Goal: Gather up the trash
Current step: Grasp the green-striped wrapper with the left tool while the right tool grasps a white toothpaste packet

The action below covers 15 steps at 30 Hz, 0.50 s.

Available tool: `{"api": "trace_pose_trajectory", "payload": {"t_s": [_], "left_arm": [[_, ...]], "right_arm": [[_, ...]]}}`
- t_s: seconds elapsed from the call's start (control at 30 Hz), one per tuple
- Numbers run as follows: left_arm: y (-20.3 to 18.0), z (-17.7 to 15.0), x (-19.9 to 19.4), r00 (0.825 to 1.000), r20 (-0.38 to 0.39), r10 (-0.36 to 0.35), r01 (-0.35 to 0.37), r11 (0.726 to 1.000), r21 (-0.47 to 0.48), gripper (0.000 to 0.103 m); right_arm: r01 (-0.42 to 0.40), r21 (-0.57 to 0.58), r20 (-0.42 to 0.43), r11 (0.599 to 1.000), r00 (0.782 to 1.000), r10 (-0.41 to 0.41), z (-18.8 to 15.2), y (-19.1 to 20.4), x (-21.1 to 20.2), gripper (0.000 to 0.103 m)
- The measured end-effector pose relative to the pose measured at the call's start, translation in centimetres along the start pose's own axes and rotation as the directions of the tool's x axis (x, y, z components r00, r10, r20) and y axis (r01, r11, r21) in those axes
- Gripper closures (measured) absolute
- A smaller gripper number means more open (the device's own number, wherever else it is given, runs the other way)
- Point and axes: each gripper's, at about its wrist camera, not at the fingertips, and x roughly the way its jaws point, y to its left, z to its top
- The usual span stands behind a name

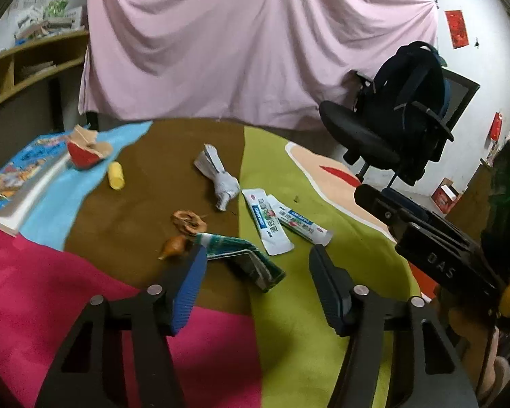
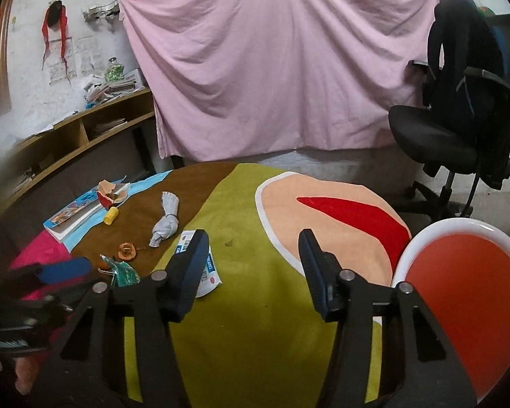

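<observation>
Trash lies scattered on a round table under a colourful cloth [image 1: 323, 306]. A folded green wrapper [image 1: 244, 261] lies between the fingers of my left gripper [image 1: 259, 255], which is open; the blue left pad [image 1: 190, 289] stands close beside it. Beyond are two white sachets [image 1: 275, 224], crumpled grey paper [image 1: 219, 178], a dried peel ring [image 1: 188, 222], a small brown bulb [image 1: 173, 246], a yellow piece [image 1: 116, 176] and a torn red carton [image 1: 85, 154]. My right gripper [image 2: 254, 238] hangs open over the green cloth, nothing between its fingers; a white sachet [image 2: 209, 272] shows behind its left finger.
A white-rimmed red bowl [image 2: 459, 292] sits at the table's right edge. A picture book [image 1: 20, 183] lies at the far left. An office chair with a dark backpack [image 1: 408, 112] stands behind, a pink sheet [image 1: 255, 51] covers the back wall, and wooden shelves [image 2: 85, 129] run along the left.
</observation>
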Motion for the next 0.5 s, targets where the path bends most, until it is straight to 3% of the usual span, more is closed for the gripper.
{"api": "trace_pose_trajectory", "payload": {"t_s": [0.23, 0.3, 0.5], "left_arm": [[0.9, 0.0, 1.0, 0.999, -0.045, 0.029, -0.031, 0.998, -0.047, 0.073], [1.4, 0.2, 0.8, 0.999, -0.043, 0.026, -0.029, 0.997, -0.068, 0.088], [2.6, 0.2, 0.0, 0.999, -0.023, 0.028, -0.03, 0.994, -0.105, 0.095]], "right_arm": [[-0.023, -0.01, -0.04, 1.0, 0.999, 0.023, 0.1, 0.2, 0.9, 0.021], [-0.041, -0.02, -0.065, 0.999, 0.997, 0.04, 0.0, 0.4, 1.4, 0.021], [-0.08, -0.06, -0.152, 0.995, 0.986, 0.07, -0.3, 1.4, 3.2, 0.024]]}}
